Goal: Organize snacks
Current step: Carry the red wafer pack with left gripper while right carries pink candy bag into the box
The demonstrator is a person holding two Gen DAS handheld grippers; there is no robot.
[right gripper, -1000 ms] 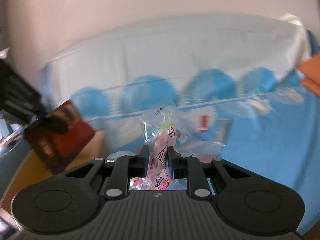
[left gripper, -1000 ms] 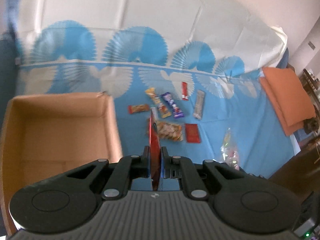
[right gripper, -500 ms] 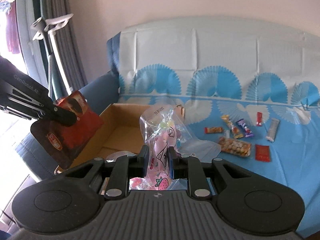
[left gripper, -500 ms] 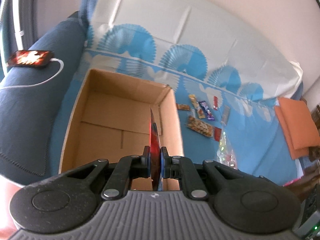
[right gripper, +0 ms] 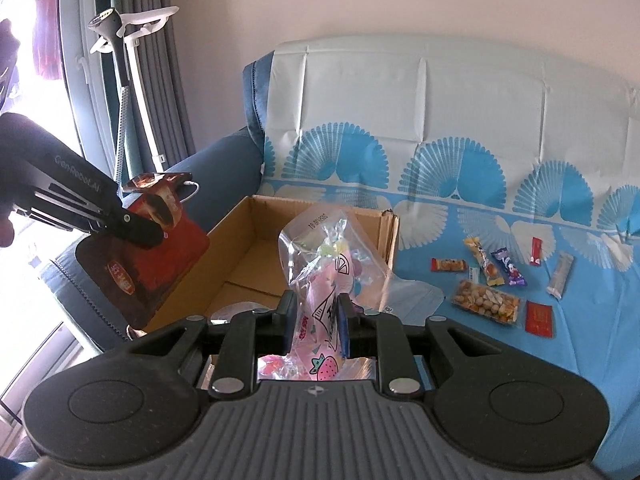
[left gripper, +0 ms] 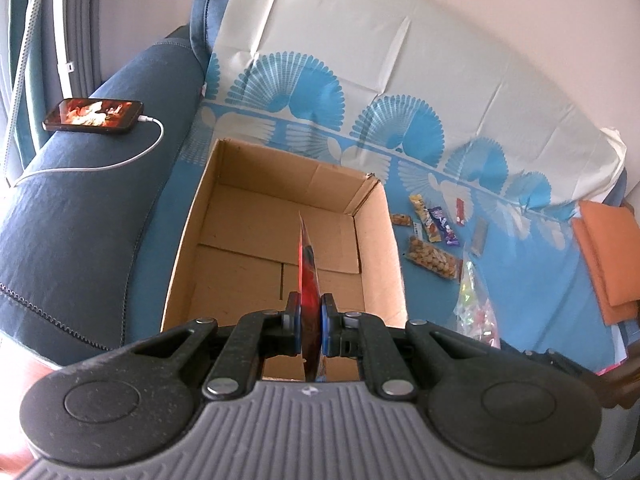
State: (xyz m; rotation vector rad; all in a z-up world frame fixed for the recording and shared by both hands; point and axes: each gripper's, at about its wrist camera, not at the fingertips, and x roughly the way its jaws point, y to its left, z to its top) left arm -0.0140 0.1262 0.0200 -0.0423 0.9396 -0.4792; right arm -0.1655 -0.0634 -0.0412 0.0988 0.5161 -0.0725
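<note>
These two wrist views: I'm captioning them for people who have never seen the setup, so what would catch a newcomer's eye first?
Probably the open cardboard box on the blue patterned sofa cover, apparently empty. Next, the two held snacks: the left gripper is shut on a red packet over the box, and the right gripper on a clear bag of sweets. Small snacks lie scattered right of the box.

In the right wrist view, at the left of the frame, the black body of the left gripper (right gripper: 138, 229) carries pale lettering that reads about "GenRobot.AI". The red pouch (right gripper: 148, 268) it holds has a label with yellow characters, too small to read. The clear candy bag (right gripper: 330, 258) shows a printed code near its top edge, but it is not legible.
</note>
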